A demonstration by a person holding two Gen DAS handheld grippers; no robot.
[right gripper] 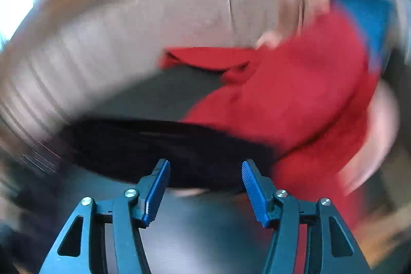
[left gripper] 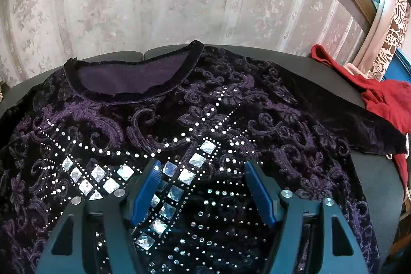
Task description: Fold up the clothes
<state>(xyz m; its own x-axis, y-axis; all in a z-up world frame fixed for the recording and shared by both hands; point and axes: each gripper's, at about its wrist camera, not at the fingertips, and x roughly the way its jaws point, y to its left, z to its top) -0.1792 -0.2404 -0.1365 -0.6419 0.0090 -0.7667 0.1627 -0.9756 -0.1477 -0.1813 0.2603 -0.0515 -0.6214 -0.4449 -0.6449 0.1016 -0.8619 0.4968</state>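
A dark purple velvet top [left gripper: 195,120] with rhinestones and mirror diamonds lies spread flat on the dark table [left gripper: 377,181], its neckline at the far edge. My left gripper [left gripper: 203,166] hovers over the chest of the top with its blue fingers wide apart and nothing between them. In the blurred right wrist view, my right gripper [right gripper: 205,166] stands open and empty above the table [right gripper: 195,222], close to the dark edge of the top [right gripper: 154,145]. A red garment [right gripper: 295,99] lies just beyond and right of it.
The red garment [left gripper: 385,96] is bunched at the table's right edge, next to the top's sleeve. A pale patterned wall [left gripper: 154,4] backs the table. A window and a lace curtain [left gripper: 393,37] are at the far right.
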